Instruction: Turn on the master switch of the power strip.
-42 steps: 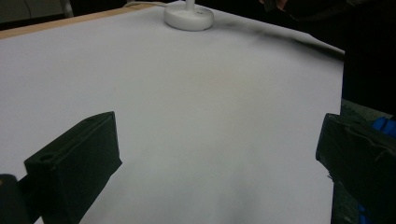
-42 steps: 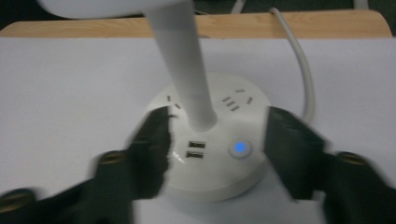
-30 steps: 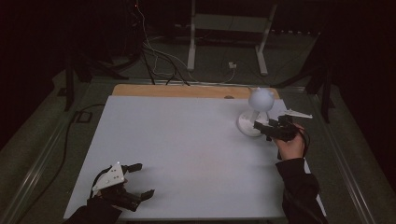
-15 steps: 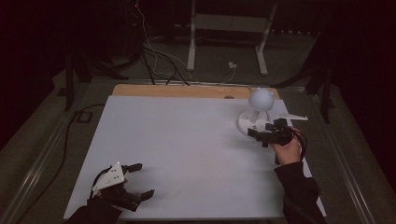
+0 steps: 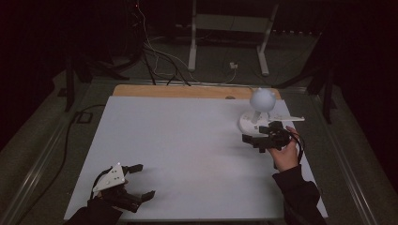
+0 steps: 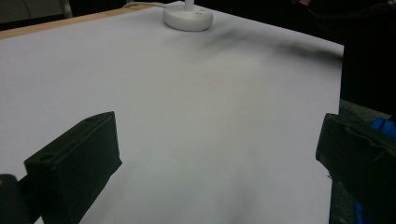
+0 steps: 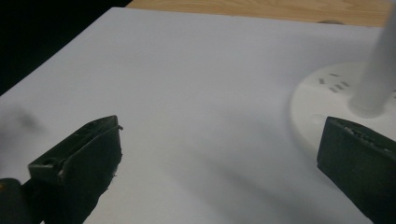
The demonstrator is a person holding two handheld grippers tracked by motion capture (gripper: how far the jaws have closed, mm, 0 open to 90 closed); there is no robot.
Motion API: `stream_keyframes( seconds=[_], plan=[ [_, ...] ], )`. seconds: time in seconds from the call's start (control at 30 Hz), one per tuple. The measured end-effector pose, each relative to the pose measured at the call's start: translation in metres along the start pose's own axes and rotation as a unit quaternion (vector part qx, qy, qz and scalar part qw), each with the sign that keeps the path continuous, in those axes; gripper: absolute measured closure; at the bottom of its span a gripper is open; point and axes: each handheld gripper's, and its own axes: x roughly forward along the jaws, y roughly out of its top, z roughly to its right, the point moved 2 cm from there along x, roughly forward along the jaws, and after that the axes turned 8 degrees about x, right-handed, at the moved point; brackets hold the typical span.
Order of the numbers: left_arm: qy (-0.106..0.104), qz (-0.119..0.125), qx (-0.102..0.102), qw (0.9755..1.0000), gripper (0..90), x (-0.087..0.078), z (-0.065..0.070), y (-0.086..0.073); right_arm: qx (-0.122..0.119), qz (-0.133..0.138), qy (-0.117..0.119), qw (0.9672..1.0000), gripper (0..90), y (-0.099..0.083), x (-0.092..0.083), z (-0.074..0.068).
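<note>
White table (image 5: 187, 154): right tongs (image 5: 256, 137) off lamp (image 5: 256, 117)

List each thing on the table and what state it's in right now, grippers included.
Desk lamp: upright on its round base, near the table's far right, untouched.
Right gripper: open, empty, jaws just opened, beside the lamp's base.
Left gripper: open, empty, low over the near left corner.
Table: white top, bare in the middle.

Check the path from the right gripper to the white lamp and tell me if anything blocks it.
Nothing visible does. The right gripper hangs open beside the white lamp, just short of its round base; only bare white tabletop lies between them.
</note>
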Motion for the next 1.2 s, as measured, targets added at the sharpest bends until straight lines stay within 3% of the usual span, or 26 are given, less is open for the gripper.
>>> stream_keyframes(
  seconds=[0.5, 0.73, 0.9, 1.13, 1.2],
  plan=[
    [-0.001, 0.0, 0.0, 1.0, 0.2, 0.0, 0.0, 0.0, -0.046, -0.008, 0.047, 0.9978, 0.0, -0.027, -0.006, -0.028],
    [-0.001, 0.001, 0.0, 1.0, 0.2, 0.0, 0.0, 0.0, -0.052, -0.007, 0.059, 0.9969, 0.0, -0.044, -0.006, -0.027],
    [-0.002, 0.001, 0.0, 1.0, 0.2, 0.0, 0.0, 0.0, -0.073, -0.019, 0.063, 0.9951, 0.0, -0.056, -0.006, -0.026],
    [-0.001, 0.001, 0.0, 1.0, 0.2, 0.0, 0.0, 0.0, -0.085, -0.044, 0.069, 0.993, 0.0, -0.075, -0.004, -0.025],
    [-0.002, 0.0, 0.001, 1.0, 0.2, 0.0, 0.0, 0.0, -0.096, -0.05, 0.062, 0.9922, 0.0, -0.081, -0.003, -0.025]
  ],
)
